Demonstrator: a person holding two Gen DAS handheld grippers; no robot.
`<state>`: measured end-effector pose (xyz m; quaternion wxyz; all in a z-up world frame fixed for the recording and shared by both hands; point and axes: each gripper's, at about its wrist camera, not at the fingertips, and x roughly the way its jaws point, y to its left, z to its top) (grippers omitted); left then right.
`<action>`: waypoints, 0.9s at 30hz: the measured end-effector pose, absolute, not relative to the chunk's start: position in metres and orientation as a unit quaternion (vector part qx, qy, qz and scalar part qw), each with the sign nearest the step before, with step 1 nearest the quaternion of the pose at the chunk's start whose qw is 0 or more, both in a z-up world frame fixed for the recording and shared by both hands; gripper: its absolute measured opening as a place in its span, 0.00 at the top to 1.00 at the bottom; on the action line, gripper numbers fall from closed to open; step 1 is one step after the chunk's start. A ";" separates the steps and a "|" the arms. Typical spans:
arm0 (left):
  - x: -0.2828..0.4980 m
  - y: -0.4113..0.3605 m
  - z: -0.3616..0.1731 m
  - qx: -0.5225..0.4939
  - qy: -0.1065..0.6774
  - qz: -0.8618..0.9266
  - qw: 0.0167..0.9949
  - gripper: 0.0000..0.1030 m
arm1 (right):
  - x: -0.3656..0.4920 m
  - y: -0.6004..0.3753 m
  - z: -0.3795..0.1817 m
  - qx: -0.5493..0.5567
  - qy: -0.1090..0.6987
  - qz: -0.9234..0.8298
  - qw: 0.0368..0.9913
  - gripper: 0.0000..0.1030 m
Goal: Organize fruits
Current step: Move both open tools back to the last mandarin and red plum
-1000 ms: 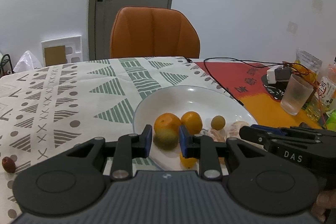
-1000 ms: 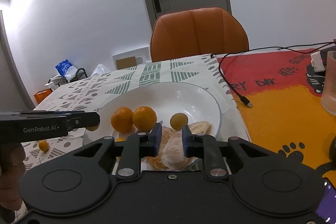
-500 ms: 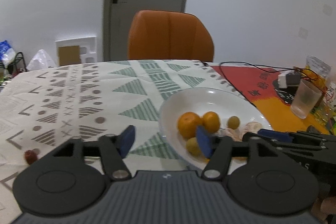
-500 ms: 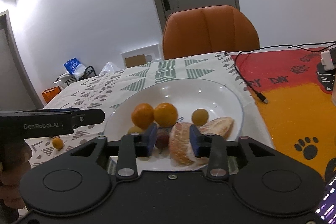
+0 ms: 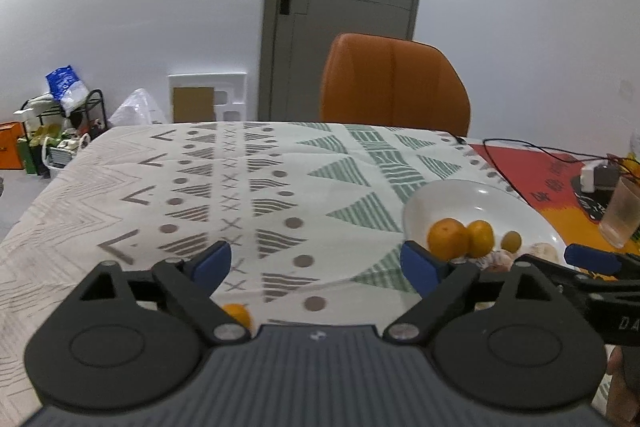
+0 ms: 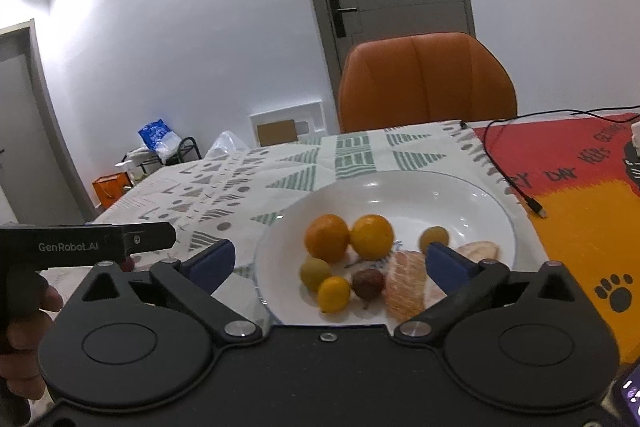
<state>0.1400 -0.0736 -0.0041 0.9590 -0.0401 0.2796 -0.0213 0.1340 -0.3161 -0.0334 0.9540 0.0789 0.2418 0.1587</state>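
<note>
Left claw swung left, small orange seemingly below it

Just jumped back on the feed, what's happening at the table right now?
Fruit is being gathered onto the white plate. It holds two oranges, several small fruits and peeled citrus segments. Both grippers are open and hold nothing: the right gripper hovers over the plate's near edge, while the left gripper is over the patterned tablecloth, left of the plate. One small orange fruit lies loose on the cloth by its left finger.
</note>
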 end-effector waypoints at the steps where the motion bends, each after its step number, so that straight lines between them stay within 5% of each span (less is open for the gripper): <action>1: 0.137 -0.070 -0.003 -0.040 0.277 -0.018 0.960 0.11 | 0.133 -0.314 -0.033 0.080 0.242 0.162 0.953 0.00; 27: 0.101 0.032 0.000 -0.089 0.268 0.068 0.957 0.10 | 0.130 -0.244 -0.028 0.064 0.260 0.248 0.931 0.00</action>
